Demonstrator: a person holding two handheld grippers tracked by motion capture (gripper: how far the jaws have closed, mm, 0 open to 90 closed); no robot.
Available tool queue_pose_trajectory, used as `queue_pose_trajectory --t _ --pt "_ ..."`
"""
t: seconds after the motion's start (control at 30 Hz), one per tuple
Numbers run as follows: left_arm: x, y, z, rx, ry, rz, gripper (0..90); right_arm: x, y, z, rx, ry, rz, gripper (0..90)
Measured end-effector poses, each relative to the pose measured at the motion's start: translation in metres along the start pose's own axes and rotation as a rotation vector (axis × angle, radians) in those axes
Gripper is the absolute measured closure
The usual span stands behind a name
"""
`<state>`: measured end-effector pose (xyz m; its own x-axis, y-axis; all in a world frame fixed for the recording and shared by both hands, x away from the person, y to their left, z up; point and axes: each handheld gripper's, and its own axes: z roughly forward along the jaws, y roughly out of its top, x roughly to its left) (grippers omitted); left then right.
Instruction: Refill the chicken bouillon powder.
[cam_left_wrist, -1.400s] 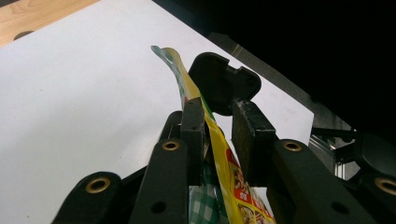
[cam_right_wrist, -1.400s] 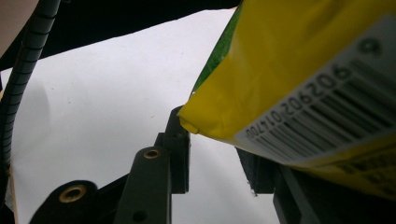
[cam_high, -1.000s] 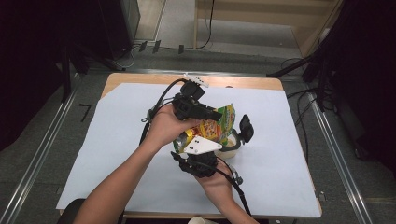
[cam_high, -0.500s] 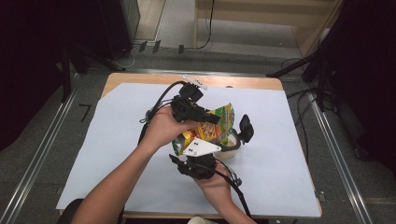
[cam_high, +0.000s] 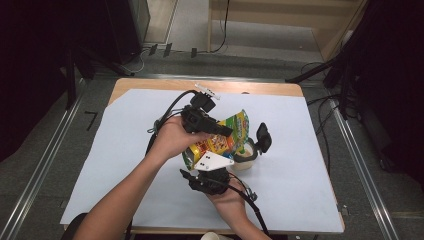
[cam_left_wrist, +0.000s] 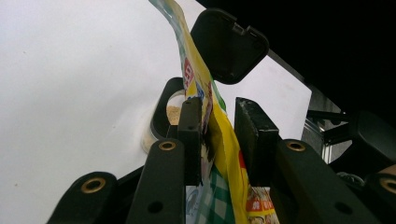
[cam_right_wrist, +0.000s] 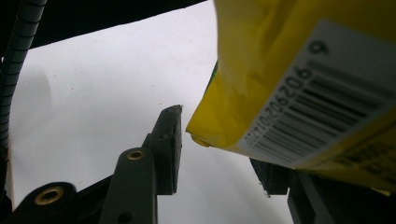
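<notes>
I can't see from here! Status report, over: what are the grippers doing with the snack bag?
Left gripper pinching yellow snack bag. Right gripper just opening, bag corner between jaws, pads off it. Open flip-lid container below the bag. Nothing in the way.

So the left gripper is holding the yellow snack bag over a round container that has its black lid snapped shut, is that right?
Not quite. The left gripper does hold the yellow snack bag over the round container, but its black lid is flipped open, not shut. The left gripper view shows the lid raised and powder inside.
</notes>
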<state>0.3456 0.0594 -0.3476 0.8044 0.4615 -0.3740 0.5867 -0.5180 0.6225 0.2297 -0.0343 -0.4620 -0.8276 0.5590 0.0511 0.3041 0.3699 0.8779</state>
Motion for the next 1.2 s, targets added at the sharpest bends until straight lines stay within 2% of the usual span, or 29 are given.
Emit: queue_pose_trajectory --t 0.7,1.2 --pt "0.007 -0.005 0.008 0.039 0.001 -0.021 72.9 0.0 -0.014 0.01 0.013 0.005 0.003 50.3" --pt "0.013 -0.007 0.012 0.046 -0.011 -0.033 73.1 -0.001 -0.021 0.016 0.035 0.003 0.004 48.3"
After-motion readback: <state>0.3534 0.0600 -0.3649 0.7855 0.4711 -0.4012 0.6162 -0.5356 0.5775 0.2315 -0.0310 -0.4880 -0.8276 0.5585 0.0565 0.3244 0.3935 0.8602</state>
